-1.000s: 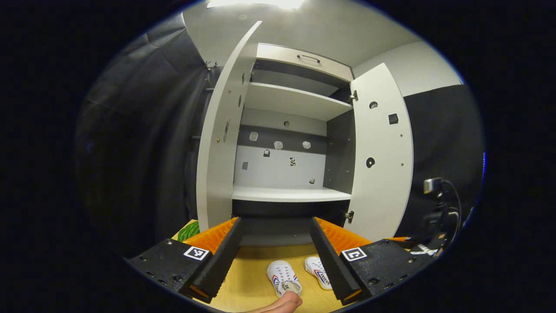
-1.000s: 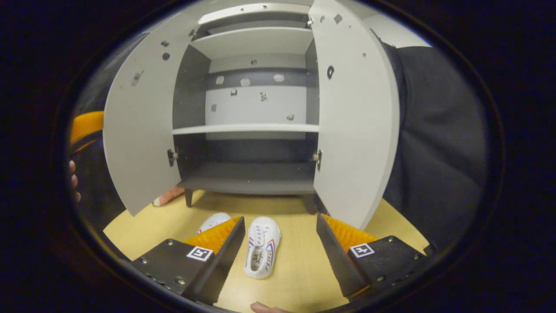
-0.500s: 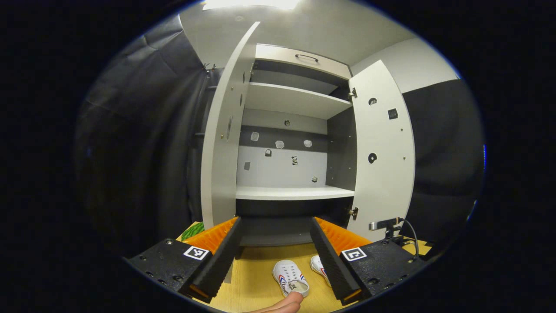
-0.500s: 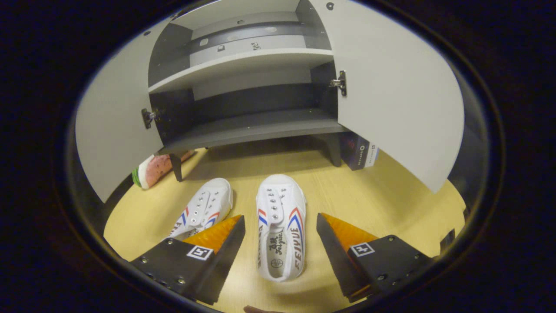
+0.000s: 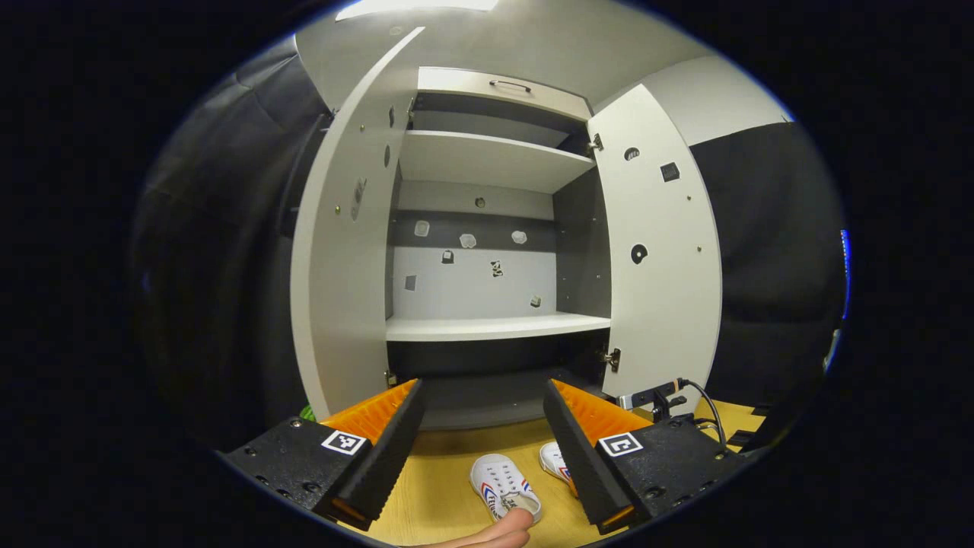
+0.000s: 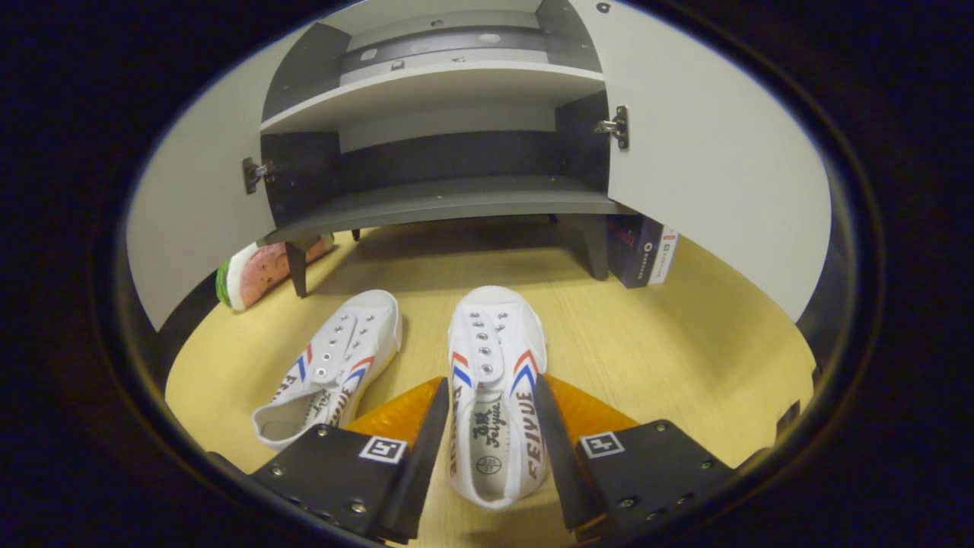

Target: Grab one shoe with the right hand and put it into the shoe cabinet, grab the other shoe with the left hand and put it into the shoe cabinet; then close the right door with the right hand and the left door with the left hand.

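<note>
Right gripper view is being taken up low over the wooden floor (image 6: 670,335), where the right hand-held gripper (image 6: 487,411) is being brought down astride the right-hand shoe (image 6: 494,380). Its fingers are being narrowed along both flanks of the heel end and look to be touching or very nearly touching the canvas; whether both are truly pressing cannot be told. The shoe is lying flat with its toe toward the shoe cabinet (image 6: 441,202), so it is probably being gripped by the sides to be slid forward onto the dark bottom shelf (image 6: 449,199) without turning. The second shoe (image 6: 335,365) is lying just beside it on the left, angled a little, toe also toward the cabinet, left free for the other hand. A watermelon-patterned object (image 6: 262,270) is lying by the cabinet's front left leg, and a dark box (image 6: 643,251) is standing by its right leg.

Left gripper view is being held higher and farther back: the left hand-held gripper (image 5: 483,415) is being kept wide apart and empty, presumably waiting its turn. Both the left door (image 5: 342,259) and the right door (image 5: 658,251) are standing open, which is leaving the shelves reachable. Both shoes are seen there near the floor's near edge.
</note>
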The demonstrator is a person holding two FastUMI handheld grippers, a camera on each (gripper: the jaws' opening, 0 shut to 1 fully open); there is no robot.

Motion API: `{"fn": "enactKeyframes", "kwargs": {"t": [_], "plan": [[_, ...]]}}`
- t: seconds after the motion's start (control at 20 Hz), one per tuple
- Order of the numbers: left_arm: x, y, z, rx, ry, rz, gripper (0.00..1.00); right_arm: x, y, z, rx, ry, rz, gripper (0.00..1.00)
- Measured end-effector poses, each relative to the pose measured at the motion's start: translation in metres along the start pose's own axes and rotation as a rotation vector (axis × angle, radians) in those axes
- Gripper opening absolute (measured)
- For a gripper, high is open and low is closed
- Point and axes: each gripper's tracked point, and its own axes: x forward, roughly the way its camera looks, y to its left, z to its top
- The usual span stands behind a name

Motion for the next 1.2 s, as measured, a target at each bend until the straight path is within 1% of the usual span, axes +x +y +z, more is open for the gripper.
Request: {"fn": "enactKeyframes", "kwargs": {"t": [0.1, 0.15, 0.2, 0.25, 0.3, 0.35, 0.4, 0.45, 0.5, 0.55, 0.6, 0.65, 0.7, 0.75, 0.8, 0.85, 0.95, 1.1, 1.2], "plan": [[0.008, -0.001, -0.006, -0.005, 0.011, -0.007, 0.95, -0.005, 0.019, 0.001, 0.020, -0.019, 0.056, 0.68], [0.011, -0.001, -0.008, -0.007, 0.016, -0.007, 0.95, -0.004, 0.027, -0.004, 0.025, -0.007, 0.075, 0.63], [0.014, -0.002, -0.011, -0.008, 0.022, -0.008, 0.95, 0.002, 0.027, -0.012, 0.018, 0.017, 0.072, 0.63], [0.017, -0.002, -0.014, -0.009, 0.028, -0.010, 0.95, 0.011, 0.022, -0.019, 0.015, 0.039, 0.049, 0.68], [0.019, -0.004, -0.017, -0.009, 0.033, -0.011, 0.95, 0.019, 0.019, -0.020, 0.035, 0.045, 0.026, 0.60], [0.022, -0.004, -0.019, 0.007, 0.030, -0.014, 0.95, 0.027, 0.016, -0.018, 0.083, 0.051, 0.010, 0.49], [0.024, -0.004, -0.019, 0.028, 0.023, -0.013, 0.96, 0.027, 0.017, -0.017, 0.148, 0.062, 0.017, 0.34], [0.026, -0.003, -0.020, 0.053, 0.018, -0.005, 0.96, 0.031, 0.019, -0.015, 0.215, 0.065, 0.034, 0.33], [0.027, -0.002, -0.020, 0.072, 0.014, 0.000, 0.96, 0.028, 0.019, -0.015, 0.258, 0.062, 0.052, 0.34], [0.027, -0.004, -0.021, 0.083, 0.011, -0.006, 0.95, 0.031, 0.017, -0.016, 0.272, 0.041, 0.053, 0.35], [0.027, -0.007, -0.022, 0.081, 0.012, -0.017, 0.91, 0.032, 0.016, -0.014, 0.287, 0.013, 0.082, 0.25], [0.028, -0.009, -0.026, 0.073, 0.025, -0.023, 0.95, 0.036, 0.017, -0.010, 0.286, -0.024, 0.104, 0.15], [0.029, -0.009, -0.030, 0.063, 0.036, -0.023, 0.95, 0.042, 0.019, -0.008, 0.284, -0.041, 0.111, 0.14], [0.030, -0.008, -0.032, 0.057, 0.046, -0.022, 0.95, 0.043, 0.024, -0.008, 0.311, -0.037, 0.141, 0.14], [0.030, -0.006, -0.035, 0.053, 0.055, -0.017, 0.96, 0.050, 0.022, -0.011, 0.356, -0.042, 0.150, 0.01], [0.030, -0.004, -0.036, 0.056, 0.062, -0.010, 0.96, 0.052, 0.024, -0.007, 0.376, -0.060, 0.166, 0.01], [0.030, -0.001, -0.035, 0.066, 0.067, -0.001, 0.96, 0.047, 0.027, -0.006, 0.362, -0.067, 0.182, 0.00], [0.025, 0.005, -0.028, 0.079, 0.052, 0.013, 0.96, 0.038, 0.027, 0.011, 0.260, -0.152, 0.174, 0.00], [0.023, 0.006, -0.024, 0.088, 0.039, 0.014, 0.96, 0.031, 0.028, 0.027, 0.214, -0.213, 0.167, 0.00]]}}
